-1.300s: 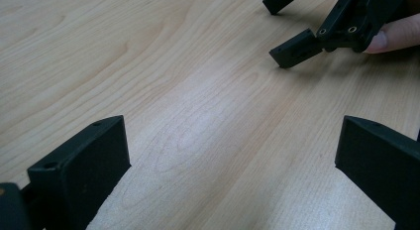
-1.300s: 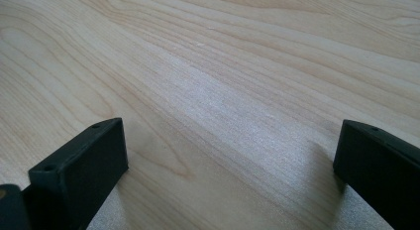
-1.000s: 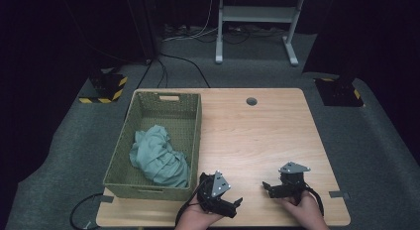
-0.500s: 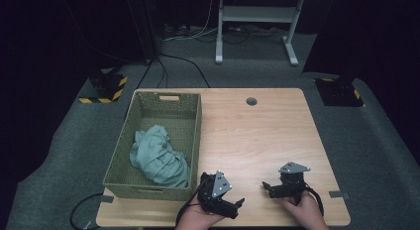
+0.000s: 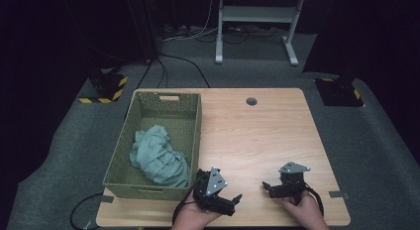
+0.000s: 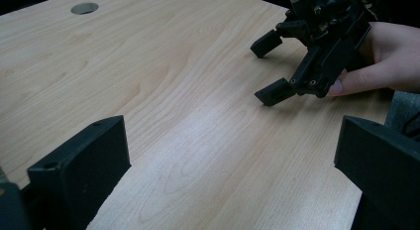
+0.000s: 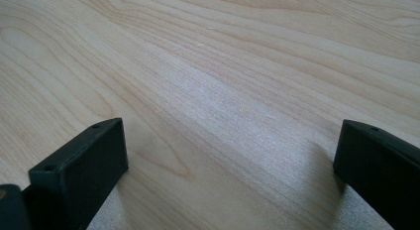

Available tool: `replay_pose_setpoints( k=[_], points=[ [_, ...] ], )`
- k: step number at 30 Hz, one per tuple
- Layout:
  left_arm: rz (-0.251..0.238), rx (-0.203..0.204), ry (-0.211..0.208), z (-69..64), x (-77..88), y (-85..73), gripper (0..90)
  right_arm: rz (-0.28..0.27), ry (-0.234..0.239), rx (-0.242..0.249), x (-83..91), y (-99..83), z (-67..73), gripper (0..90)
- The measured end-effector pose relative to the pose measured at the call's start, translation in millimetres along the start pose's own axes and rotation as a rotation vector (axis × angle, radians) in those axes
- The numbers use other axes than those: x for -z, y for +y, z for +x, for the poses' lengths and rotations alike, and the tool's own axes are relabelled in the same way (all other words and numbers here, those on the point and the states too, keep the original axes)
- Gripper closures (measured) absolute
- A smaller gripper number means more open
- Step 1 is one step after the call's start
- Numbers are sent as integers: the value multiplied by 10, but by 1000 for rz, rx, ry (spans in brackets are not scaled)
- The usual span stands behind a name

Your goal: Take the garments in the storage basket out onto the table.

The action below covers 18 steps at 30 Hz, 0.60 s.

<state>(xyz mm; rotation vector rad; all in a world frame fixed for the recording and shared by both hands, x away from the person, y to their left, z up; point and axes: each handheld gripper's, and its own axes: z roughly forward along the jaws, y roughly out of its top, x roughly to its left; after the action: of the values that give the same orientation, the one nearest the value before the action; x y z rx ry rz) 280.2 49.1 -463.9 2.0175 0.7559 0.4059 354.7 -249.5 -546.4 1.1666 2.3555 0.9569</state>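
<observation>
1. Pale wood grain is seen across the table (image 5: 257,136), at whose near edge two hand-held grippers are rested, well apart from each other
2. The left gripper (image 5: 233,202) is held with its jaws spread wide and nothing between them, its tips turned toward the right gripper (image 5: 268,188), which is likewise held wide and empty above bare wood
3. A crumpled teal cloth (image 5: 159,156) is found in the woven green basket (image 5: 194,122) at the table's left side, heaped toward its near end and untouched by either gripper
4. Trouble is judged likeliest at the pick: the basket wall stands between the left gripper and the cloth, so a low approach could knock or shove the basket, and a shallow pinch on loose folds could let the cloth slip back
</observation>
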Motion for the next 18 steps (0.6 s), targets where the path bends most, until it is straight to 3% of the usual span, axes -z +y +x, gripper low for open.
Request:
replay_pose_setpoints(
  k=[18],
  points=[
    [-37,15,21,118,220,45,7,1,0,0,0,0,0,0]
  ],
)
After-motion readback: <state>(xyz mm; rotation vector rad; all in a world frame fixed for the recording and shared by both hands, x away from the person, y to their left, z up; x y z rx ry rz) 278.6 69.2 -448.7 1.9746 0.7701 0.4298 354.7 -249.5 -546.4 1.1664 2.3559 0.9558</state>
